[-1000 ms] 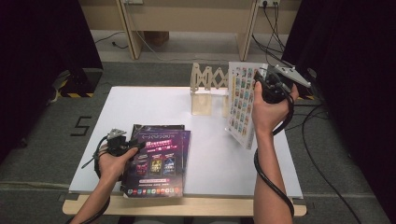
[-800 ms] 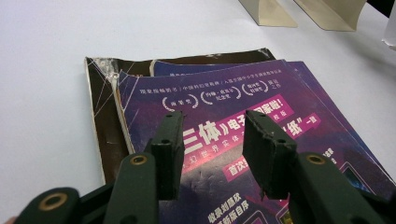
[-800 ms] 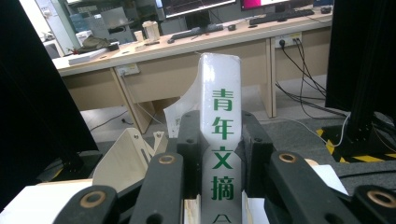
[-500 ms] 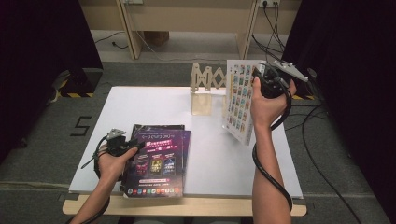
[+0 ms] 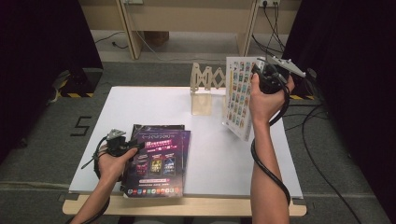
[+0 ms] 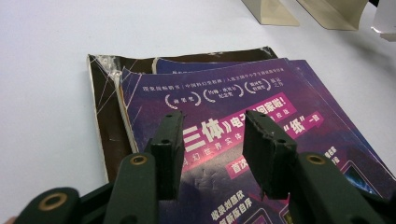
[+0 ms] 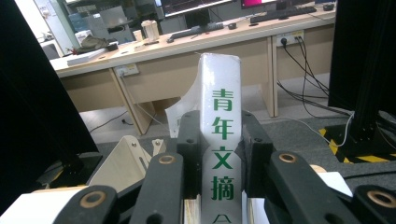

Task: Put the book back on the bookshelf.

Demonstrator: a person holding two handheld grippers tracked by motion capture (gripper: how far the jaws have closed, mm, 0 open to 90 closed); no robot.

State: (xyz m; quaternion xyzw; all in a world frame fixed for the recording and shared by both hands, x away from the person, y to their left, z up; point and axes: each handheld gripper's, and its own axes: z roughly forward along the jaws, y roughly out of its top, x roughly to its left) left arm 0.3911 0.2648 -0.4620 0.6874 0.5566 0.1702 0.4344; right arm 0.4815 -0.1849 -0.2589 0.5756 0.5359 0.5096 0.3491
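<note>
On the white table (image 5: 140,107) in the high view lie two stacked purple magazines (image 5: 156,161), the left gripper (image 5: 122,145) resting on them; one wooden rack (image 5: 205,88) stands just beside the white book (image 5: 238,95), now nearer the rack. Left gripper view: jaws apart, clasping nothing. Right gripper view: right gripper (image 7: 220,140) clamps the book's spine.

White table (image 5: 233,158) w/ wooden edge at front. Purple magazines (image 5: 159,161) stacked flat on it, front-left. Wooden accordion rack (image 5: 205,88) stands at the back, centre-right. Rest of the top bare white.
</note>
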